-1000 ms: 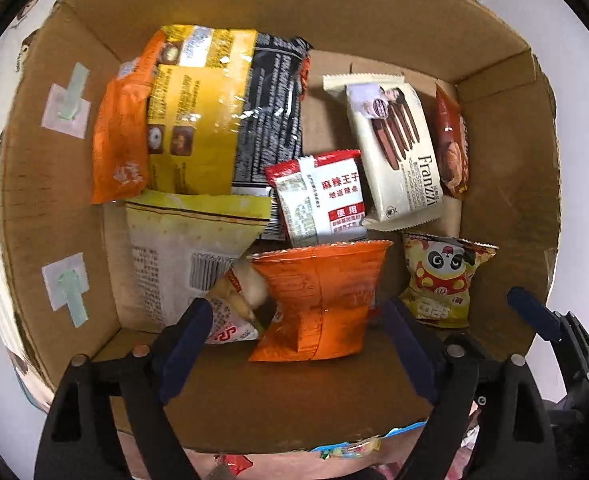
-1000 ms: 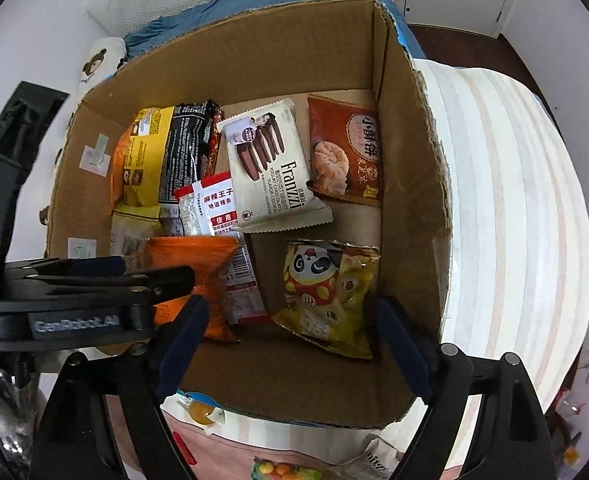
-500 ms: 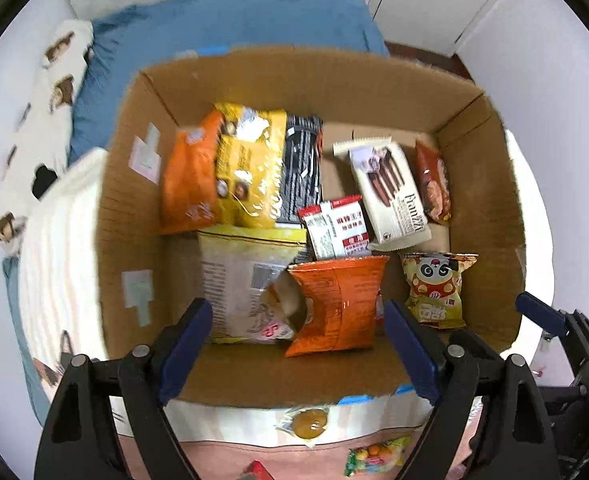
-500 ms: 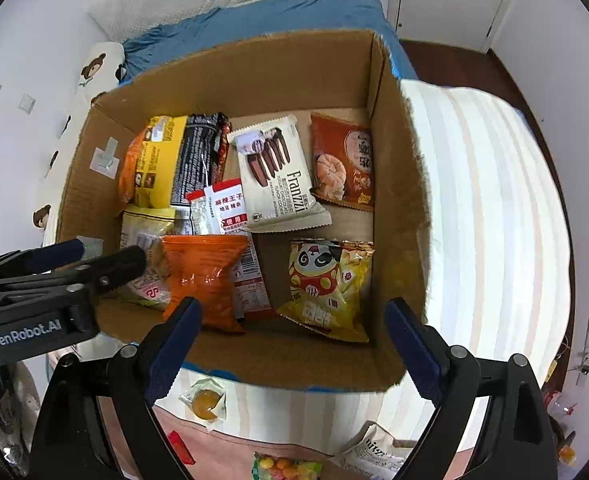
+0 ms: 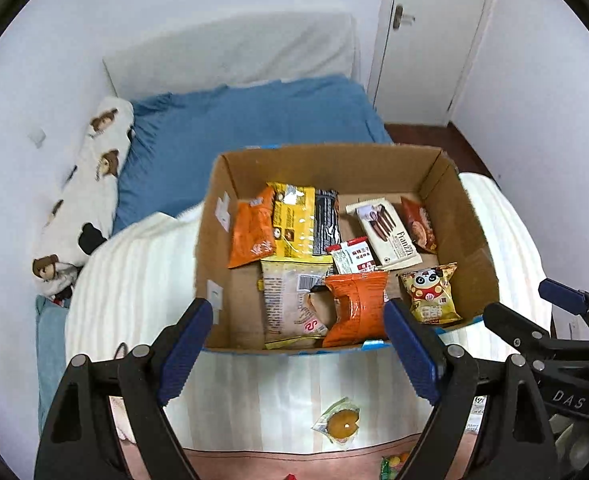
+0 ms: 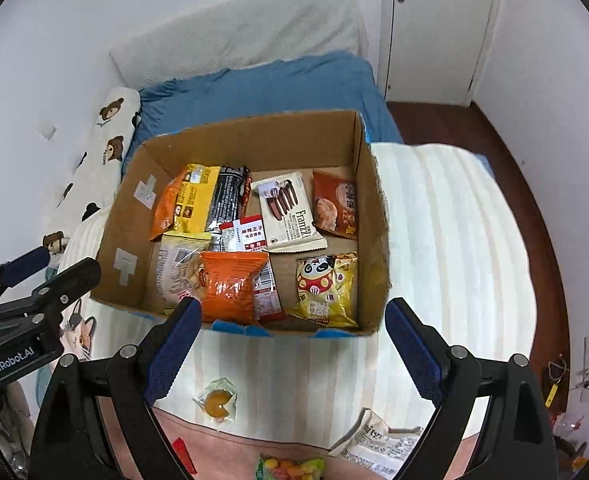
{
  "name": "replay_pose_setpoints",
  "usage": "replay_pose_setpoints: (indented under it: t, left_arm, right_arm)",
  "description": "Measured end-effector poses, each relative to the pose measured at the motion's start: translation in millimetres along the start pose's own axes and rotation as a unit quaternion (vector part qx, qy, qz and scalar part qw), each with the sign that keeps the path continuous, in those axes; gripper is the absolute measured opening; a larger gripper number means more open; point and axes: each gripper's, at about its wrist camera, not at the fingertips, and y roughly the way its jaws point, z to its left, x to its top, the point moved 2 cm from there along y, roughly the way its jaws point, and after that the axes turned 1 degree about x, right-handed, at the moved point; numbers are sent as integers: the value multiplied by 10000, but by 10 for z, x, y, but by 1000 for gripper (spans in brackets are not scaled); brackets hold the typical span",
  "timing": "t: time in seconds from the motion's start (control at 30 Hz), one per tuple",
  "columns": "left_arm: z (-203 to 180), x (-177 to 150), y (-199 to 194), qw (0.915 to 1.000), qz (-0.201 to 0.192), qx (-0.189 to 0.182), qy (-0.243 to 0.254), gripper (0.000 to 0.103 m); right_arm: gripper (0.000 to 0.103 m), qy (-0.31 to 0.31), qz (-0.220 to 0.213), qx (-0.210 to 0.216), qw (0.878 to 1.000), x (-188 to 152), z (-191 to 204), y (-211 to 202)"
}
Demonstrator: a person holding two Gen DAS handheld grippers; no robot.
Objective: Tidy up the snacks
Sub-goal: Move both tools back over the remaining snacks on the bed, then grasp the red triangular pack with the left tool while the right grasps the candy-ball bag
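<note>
The left gripper (image 5: 296,350) stands wide and empty above the near edge of the cardboard box (image 6: 374,216), where most snacks already lie. The right gripper (image 6: 292,350) is wide and empty too. The likely next step is a loose snack: the round wrapped cake (image 6: 216,400) lies on the striped blanket (image 6: 446,240), nearer than the box. Best come down straight over it and close gently, so the wrapper doesn't slip.

White walls (image 5: 534,80), a white door (image 5: 434,40), dark wooden floor (image 6: 526,208), and a blue-sheeted bed (image 5: 254,120).
</note>
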Motion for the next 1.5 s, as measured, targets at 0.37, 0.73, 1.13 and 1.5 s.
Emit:
replay_pose_setpoints:
  t: [0.37, 0.73, 1.13, 1.5]
  left_arm:
    - [29, -436, -631, 9990, -417, -110, -133, 87]
    - [156, -1866, 36, 9928, 1144, -71, -350, 87]
    - [412, -2884, 785, 9621, 2429, -244, -1212, 87]
    - [494, -2930, 831, 9659, 2190, -463, -1302, 87]
  right_arm:
    - [95, -163, -499, 294, 9982, -462, 130, -693]
    - [95, 913, 783, 1065, 9870, -1836, -382, -68]
    - [76, 4091, 2442, 2051, 8549, -3022, -784, 1291]
    - [64, 3095, 2313, 1533, 9095, -2836, -325, 1431]
